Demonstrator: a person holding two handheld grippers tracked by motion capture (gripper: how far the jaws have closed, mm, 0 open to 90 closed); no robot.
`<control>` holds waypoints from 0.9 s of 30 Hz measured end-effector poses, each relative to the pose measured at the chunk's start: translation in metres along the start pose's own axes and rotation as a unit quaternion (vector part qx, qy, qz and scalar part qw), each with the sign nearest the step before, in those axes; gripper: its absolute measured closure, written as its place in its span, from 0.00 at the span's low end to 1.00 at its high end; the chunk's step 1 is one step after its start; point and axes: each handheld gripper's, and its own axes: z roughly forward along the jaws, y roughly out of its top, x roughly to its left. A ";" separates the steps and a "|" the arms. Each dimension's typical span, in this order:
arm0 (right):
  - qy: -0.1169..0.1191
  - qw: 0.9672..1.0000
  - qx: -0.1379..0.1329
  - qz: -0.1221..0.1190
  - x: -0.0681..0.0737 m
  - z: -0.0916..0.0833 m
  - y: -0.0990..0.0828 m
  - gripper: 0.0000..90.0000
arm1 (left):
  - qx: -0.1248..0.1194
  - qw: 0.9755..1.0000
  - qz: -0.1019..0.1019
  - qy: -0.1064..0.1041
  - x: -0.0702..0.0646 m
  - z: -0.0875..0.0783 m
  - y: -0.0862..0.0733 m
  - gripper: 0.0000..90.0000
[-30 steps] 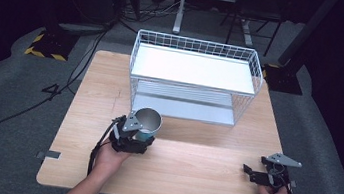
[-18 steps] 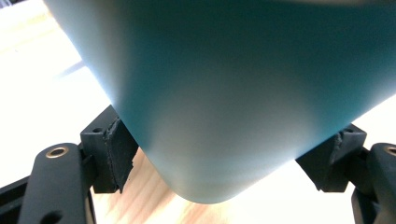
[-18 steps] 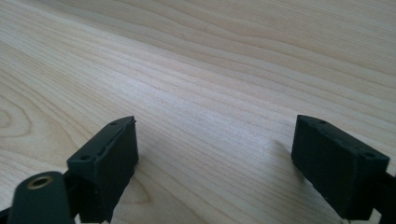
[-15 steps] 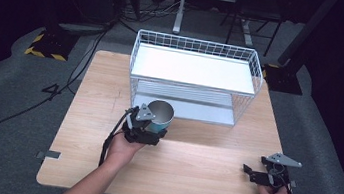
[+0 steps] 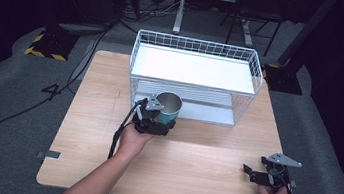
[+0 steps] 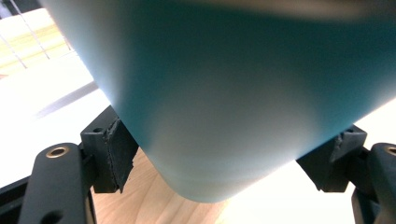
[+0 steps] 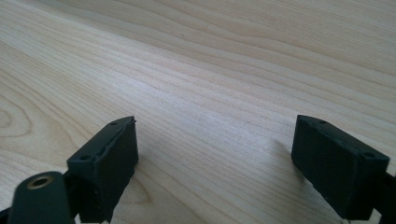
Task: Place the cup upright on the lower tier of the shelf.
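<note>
One cup (image 5: 167, 106), one wire rack (image 5: 193, 77), two hand-held grippers (image 5: 157, 120)

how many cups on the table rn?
1. The teal cup is clamped in the left gripper, at the front of the wire rack, by its lower shelf. The rack's shelves look bare, though the lower one is partly hidden.

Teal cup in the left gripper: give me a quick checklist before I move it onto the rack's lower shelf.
1. Grip: left gripper has its jaws on both sides of the teal cup: ok.
2. Cup upright, mouth up: ok.
3. Cup contents: cannot tell.
4. Lower shelf of the wire rack free of things behind the cup: ok.
5. Clearance under the upper shelf: cannot tell.
6. Right gripper open, resting low on the table, out of the path: ok.
</note>
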 end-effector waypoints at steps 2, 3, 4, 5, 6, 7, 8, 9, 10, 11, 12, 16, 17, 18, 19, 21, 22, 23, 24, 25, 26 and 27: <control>0.000 1.000 0.000 0.000 0.000 0.000 0.000 0.17 | -0.002 1.000 -0.007 0.000 0.001 0.006 0.002 0.26; 0.000 1.000 0.000 0.000 0.000 0.000 0.000 0.17 | -0.001 1.000 -0.005 0.000 0.001 0.008 0.004 0.26; 0.000 1.000 0.000 0.000 0.000 0.000 0.000 0.17 | -0.003 1.000 -0.011 0.000 0.001 0.011 0.005 0.26; 0.000 1.000 0.000 0.000 0.000 0.000 0.000 0.17 | -0.005 1.000 -0.012 0.000 0.001 0.014 0.006 0.26; 0.000 1.000 0.000 0.000 0.000 0.000 0.000 0.17 | -0.008 1.000 -0.015 -0.003 0.002 0.017 0.008 0.26; 0.000 1.000 0.000 0.000 0.000 0.000 0.000 0.17 | -0.008 1.000 -0.015 -0.003 0.002 0.017 0.008 0.26; 0.000 1.000 -0.001 -0.001 0.000 0.000 0.000 0.17 | -0.013 1.000 -0.023 -0.003 0.002 0.022 0.009 0.26; 0.000 1.000 0.000 0.000 0.000 0.000 0.000 0.17 | -0.015 0.999 -0.028 -0.004 0.002 0.025 0.010 0.26; 0.000 1.000 0.000 0.000 0.000 0.000 0.000 0.17 | -0.013 1.000 -0.027 -0.004 0.003 0.027 0.011 0.26; 0.000 1.000 0.000 0.000 0.000 0.000 0.000 0.17 | -0.014 0.999 -0.029 -0.002 0.003 0.030 0.011 0.26; 0.000 1.000 0.000 0.000 0.000 0.000 0.000 0.17 | -0.016 0.999 -0.032 -0.002 0.003 0.033 0.012 0.26; 0.000 1.000 0.000 0.000 0.000 0.000 0.000 0.17 | -0.023 0.999 -0.028 0.007 0.002 0.043 0.017 0.26; 0.000 1.000 -0.001 -0.001 0.000 0.000 0.000 0.17 | -0.025 0.999 -0.026 0.009 0.002 0.045 0.018 0.26; 0.000 1.000 -0.001 -0.002 0.000 0.000 0.000 0.17 | -0.029 0.999 -0.026 0.010 0.003 0.047 0.019 0.26; 0.000 1.000 -0.001 -0.002 0.000 0.000 0.000 0.17 | -0.034 0.999 -0.024 0.013 0.003 0.049 0.021 0.26; 0.000 1.000 -0.001 -0.001 0.000 0.000 0.000 0.17 | -0.035 0.999 -0.028 0.014 0.004 0.055 0.023 0.26; 0.000 1.000 -0.001 -0.002 0.000 0.000 0.000 0.17 | -0.035 0.999 -0.029 0.016 0.004 0.058 0.024 0.26; 0.000 1.000 -0.001 -0.001 0.000 0.000 0.000 0.17 | -0.036 0.999 -0.028 0.020 0.004 0.062 0.025 0.26; 0.001 1.000 -0.001 -0.001 0.000 0.000 0.000 0.17 | -0.037 0.999 -0.028 0.023 0.004 0.064 0.026 0.26; 0.001 1.000 0.000 0.000 0.000 0.000 0.000 0.17 | -0.035 0.999 -0.027 0.027 0.004 0.068 0.028 0.26; 0.001 1.000 0.000 0.000 0.000 0.000 0.000 0.17 | -0.036 0.999 -0.028 0.031 0.004 0.071 0.029 0.26; 0.001 1.000 -0.001 -0.001 0.000 0.000 0.000 0.17 | -0.038 0.998 -0.028 0.032 0.004 0.073 0.029 0.26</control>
